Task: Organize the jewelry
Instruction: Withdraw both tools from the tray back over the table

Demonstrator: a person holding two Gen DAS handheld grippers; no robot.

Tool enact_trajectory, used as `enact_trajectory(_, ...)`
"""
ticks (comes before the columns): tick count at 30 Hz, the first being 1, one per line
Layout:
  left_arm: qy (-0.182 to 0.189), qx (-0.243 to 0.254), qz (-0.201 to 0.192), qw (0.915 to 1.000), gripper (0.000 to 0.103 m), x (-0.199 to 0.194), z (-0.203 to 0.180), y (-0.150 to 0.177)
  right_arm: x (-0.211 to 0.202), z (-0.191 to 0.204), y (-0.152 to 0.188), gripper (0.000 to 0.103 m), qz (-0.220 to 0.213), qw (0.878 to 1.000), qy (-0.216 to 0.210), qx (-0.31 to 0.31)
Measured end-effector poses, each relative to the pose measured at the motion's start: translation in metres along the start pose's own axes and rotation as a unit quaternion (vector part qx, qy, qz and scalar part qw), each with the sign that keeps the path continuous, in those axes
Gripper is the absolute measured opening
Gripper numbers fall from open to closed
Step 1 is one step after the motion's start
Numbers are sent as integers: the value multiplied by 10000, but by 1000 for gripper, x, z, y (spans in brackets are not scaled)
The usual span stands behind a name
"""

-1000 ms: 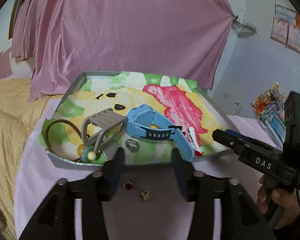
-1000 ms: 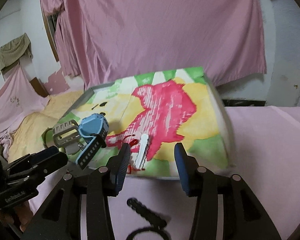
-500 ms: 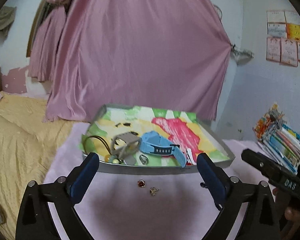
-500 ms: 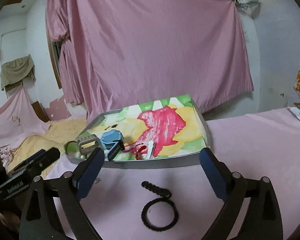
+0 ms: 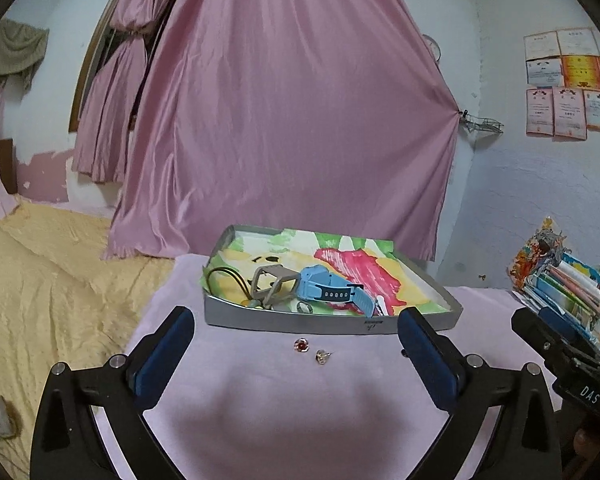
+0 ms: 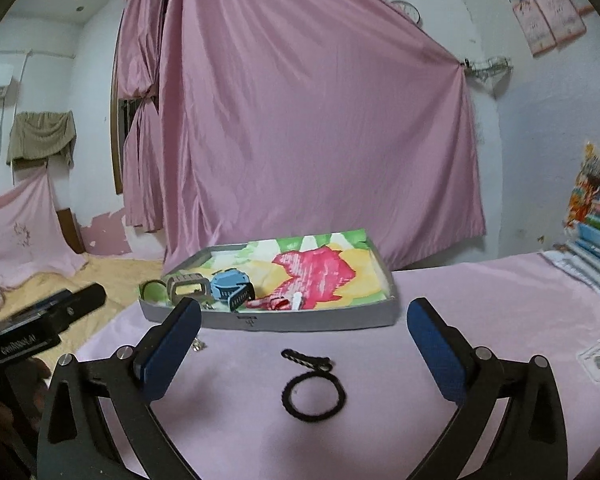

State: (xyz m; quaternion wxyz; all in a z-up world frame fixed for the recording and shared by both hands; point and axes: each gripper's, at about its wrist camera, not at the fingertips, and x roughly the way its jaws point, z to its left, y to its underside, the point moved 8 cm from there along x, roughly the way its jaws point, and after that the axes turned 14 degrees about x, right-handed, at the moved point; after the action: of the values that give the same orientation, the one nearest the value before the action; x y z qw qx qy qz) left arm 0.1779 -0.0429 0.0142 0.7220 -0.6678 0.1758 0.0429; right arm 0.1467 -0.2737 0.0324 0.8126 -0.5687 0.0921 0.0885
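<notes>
A grey tray (image 5: 284, 322) with a colourful paper lining sits on the pink table; it also shows in the right wrist view (image 6: 320, 322). In it lie a blue watch (image 5: 328, 288), a grey watch (image 5: 272, 282), a brown cord loop (image 5: 224, 278), a ring (image 5: 305, 307) and a white clip (image 6: 297, 301). Two small earrings (image 5: 310, 350) lie on the cloth in front of the tray. A black braided ring (image 6: 314, 396) lies in front of my right gripper (image 6: 304, 356). My left gripper (image 5: 294, 354) is open and empty. My right gripper is open and empty.
A stack of books (image 5: 568, 288) stands at the right table edge. A small clear packet (image 6: 598, 362) lies on the cloth at right. A pink curtain (image 5: 292, 120) hangs behind the tray. A yellow bedspread (image 5: 40, 300) lies to the left.
Both grippers opened wide and pulled back from the tray, so more of the table shows. The earrings and black ring have not moved.
</notes>
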Motion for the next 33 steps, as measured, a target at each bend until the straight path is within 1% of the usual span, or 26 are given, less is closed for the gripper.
enact_trajectory(6,-152,183,-131,9996,102,-16,-1,6,-14,-1,8,101,42,10000,-2,8)
enact_trajectory(10,-196,264,-77,9994,102,-20,-1,12,-18,-3,16,101,103,9999,44,-17)
enact_trajectory(14,-186,312,49,9993,102,-17,-1,18,-14,-7,26,101,281,9995,131,-63)
enact_trajectory(17,-53,387,259,9989,102,-12,-2,22,-3,-12,35,101,623,9976,265,-120)
enact_trajectory(18,58,415,388,9984,102,-8,-3,23,0,-13,39,101,740,9969,252,-102)
enact_trajectory(20,145,431,504,9977,102,-3,-5,26,4,-14,44,101,902,9957,205,-30)
enact_trajectory(23,260,510,703,9959,102,7,-9,29,11,-18,51,101,1123,9932,315,-9)
enact_trajectory(26,381,631,941,9928,102,17,-15,32,18,-21,58,101,1439,9894,192,100)
enact_trajectory(29,499,625,1091,9908,102,27,-19,34,24,-22,65,101,1717,9846,310,-88)
enact_trajectory(31,559,583,1174,9898,102,32,-21,36,29,-22,68,97,1911,9809,329,-129)
enact_trajectory(32,595,549,1245,9889,102,36,-22,37,32,-21,70,93,2007,9791,321,-108)
enact_trajectory(33,616,525,1290,9883,102,39,-23,38,35,-21,71,86,2083,9775,318,-90)
